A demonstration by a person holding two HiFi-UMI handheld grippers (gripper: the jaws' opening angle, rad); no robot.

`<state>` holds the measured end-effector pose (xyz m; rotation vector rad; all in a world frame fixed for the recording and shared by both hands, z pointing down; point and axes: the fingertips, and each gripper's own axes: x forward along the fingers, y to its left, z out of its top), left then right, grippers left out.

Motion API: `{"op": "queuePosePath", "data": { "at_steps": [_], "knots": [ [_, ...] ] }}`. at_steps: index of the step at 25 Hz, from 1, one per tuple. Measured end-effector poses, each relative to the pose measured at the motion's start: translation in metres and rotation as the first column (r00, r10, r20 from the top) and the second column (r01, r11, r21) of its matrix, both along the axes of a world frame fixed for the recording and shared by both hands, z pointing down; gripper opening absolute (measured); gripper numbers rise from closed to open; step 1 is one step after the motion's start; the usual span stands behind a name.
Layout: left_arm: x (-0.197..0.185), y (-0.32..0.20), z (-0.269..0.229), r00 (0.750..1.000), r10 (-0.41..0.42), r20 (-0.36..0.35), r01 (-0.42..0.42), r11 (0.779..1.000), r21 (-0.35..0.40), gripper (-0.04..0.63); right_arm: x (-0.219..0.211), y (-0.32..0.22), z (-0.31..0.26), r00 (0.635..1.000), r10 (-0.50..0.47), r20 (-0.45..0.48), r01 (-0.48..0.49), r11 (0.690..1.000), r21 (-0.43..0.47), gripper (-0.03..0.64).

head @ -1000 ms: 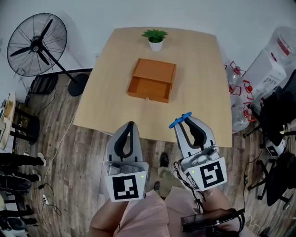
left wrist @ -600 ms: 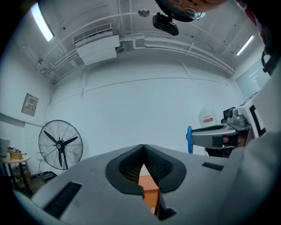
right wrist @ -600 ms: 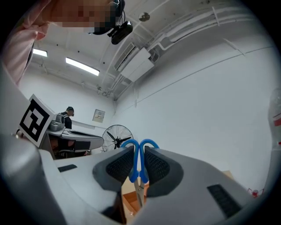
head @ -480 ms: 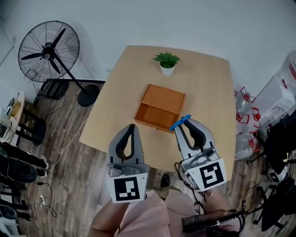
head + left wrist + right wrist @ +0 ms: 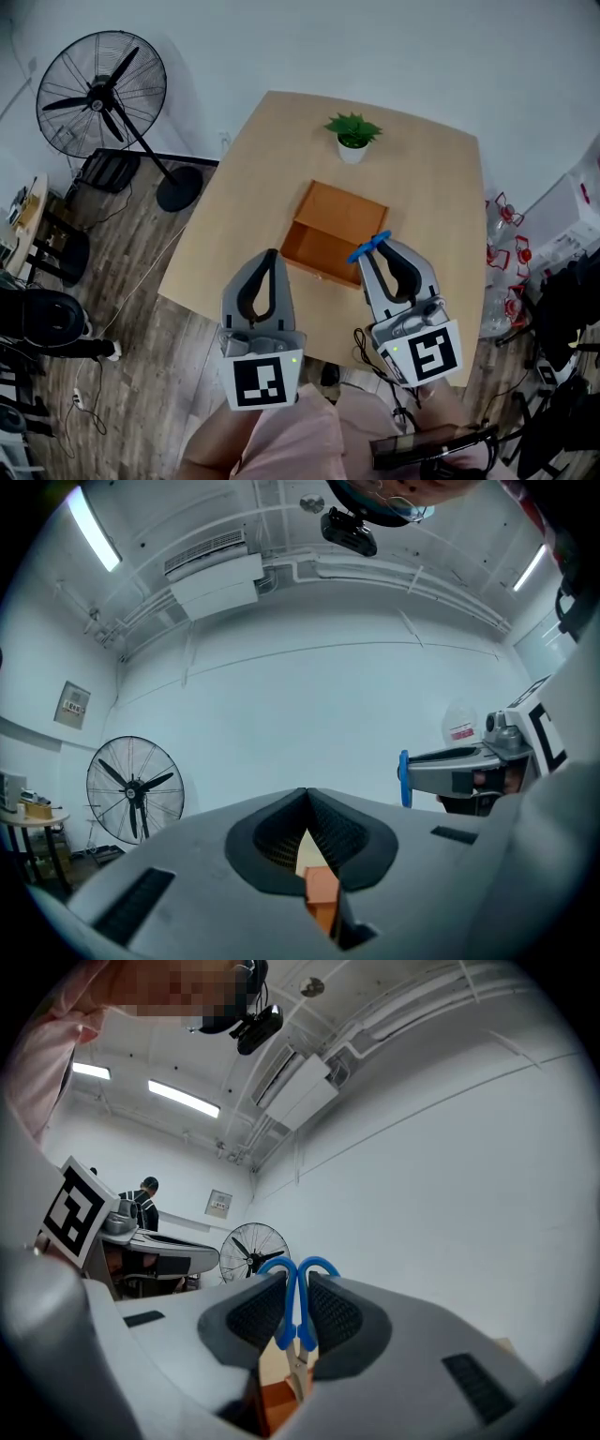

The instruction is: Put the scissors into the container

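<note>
Blue-handled scissors [image 5: 296,1309] pinched in right tool [image 5: 377,246], left tool [image 5: 270,252] closed on nothing, orange container [image 5: 343,208] on table [image 5: 239,220]

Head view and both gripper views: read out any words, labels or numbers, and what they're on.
No text is legible.
Red label on the pale jug: too blurred to read.
Wall plate: too small to read.
Square markers: patterns, not text.
</note>
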<state>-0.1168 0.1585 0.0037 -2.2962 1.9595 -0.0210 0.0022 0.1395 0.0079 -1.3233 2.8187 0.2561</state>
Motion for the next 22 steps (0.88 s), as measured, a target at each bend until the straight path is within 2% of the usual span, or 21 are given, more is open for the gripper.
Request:
{"op": "queuePosePath", "data": {
  "at_steps": [7, 14, 22],
  "knots": [
    [-0.014, -0.038, 0.009, 1.0, 0.02, -0.014, -0.02, 0.999, -0.031, 0.005, -0.015, -0.031, 0.013, 0.999, 0.003, -0.032, -0.004, 0.999, -0.038, 0.077],
    [-0.025, -0.07, 0.039, 1.0, 0.027, -0.016, -0.029, 0.992, -0.12, 0.005, -0.024, -0.062, 0.047, 0.997, 0.017, -0.069, -0.023, 0.996, -0.091, 0.077],
    [-0.037, -0.096, 0.085, 1.0, 0.019, -0.02, -0.023, 0.973, -0.229, 0.005, -0.024, -0.079, 0.116, 0.996, 0.008, -0.093, -0.029, 0.974, -0.223, 0.077]
  ]
}}
